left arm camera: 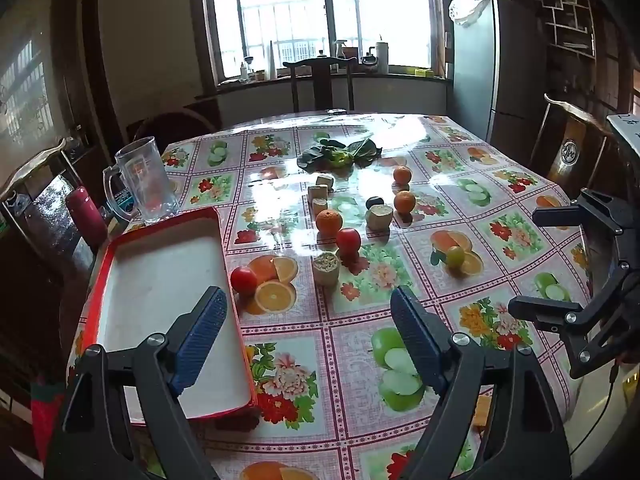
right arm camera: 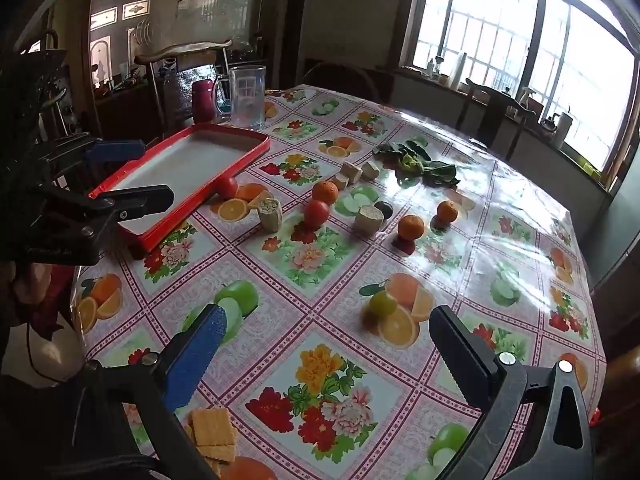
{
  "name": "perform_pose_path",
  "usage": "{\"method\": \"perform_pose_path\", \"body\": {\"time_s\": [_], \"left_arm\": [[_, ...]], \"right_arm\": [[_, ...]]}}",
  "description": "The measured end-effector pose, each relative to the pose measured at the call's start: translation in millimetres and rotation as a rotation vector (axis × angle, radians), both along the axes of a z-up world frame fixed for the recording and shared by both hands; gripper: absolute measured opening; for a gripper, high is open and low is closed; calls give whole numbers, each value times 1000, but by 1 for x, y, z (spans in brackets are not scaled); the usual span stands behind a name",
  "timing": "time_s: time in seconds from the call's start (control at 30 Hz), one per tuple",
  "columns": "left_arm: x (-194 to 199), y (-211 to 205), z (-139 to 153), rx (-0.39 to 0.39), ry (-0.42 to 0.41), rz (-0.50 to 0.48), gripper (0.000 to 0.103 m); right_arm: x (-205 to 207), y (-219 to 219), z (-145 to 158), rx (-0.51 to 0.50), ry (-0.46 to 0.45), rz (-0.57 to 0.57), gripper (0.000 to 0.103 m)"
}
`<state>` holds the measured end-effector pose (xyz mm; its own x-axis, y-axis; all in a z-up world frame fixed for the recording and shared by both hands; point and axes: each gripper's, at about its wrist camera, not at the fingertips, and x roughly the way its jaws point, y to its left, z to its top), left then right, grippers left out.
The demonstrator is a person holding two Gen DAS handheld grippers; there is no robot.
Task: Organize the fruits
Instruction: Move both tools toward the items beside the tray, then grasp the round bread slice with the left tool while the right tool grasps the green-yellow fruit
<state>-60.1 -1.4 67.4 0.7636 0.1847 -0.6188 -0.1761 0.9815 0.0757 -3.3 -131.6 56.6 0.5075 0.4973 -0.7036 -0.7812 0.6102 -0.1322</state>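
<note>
A red-rimmed white tray (left arm camera: 120, 280) lies empty at the table's left; it also shows in the right wrist view (right arm camera: 256, 148). On the fruit-print cloth lie several fruits: tomatoes (left arm camera: 243, 279) (left arm camera: 348, 240), oranges (left arm camera: 329, 221) (left arm camera: 405, 202) (left arm camera: 402, 175), a small green fruit (left arm camera: 455, 256) (right arm camera: 382, 303) and a dark fruit (left arm camera: 374, 202). Tan cut pieces (left arm camera: 326, 268) (left arm camera: 379, 216) stand among them. My left gripper (left arm camera: 308, 304) is open and empty above the table's near edge beside the tray. My right gripper (right arm camera: 328, 326) is open and empty, short of the green fruit.
A glass mug (left arm camera: 146, 180) and a red bottle (left arm camera: 86, 216) stand behind the tray. Green leaves (left arm camera: 340, 154) lie at the far middle. Biscuits (right arm camera: 212, 434) sit at the near edge. Chairs surround the table; a fridge (left arm camera: 474, 64) stands at the right.
</note>
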Motion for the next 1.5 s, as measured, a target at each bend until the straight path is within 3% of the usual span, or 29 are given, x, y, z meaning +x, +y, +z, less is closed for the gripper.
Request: {"method": "perform_pose_path", "body": {"time_s": [0.83,1.27,1.5], "left_arm": [[3,2,-11,-32,35,-4,85],[42,20,-38,-143,115,-12,85],[75,29,-50,-141,141,1,84]], "right_arm": [[-7,5,-5,-12,-50,14,102],[40,-5,-36,19,88,-84,100],[71,-6,-55,57,193,-141,87]]}}
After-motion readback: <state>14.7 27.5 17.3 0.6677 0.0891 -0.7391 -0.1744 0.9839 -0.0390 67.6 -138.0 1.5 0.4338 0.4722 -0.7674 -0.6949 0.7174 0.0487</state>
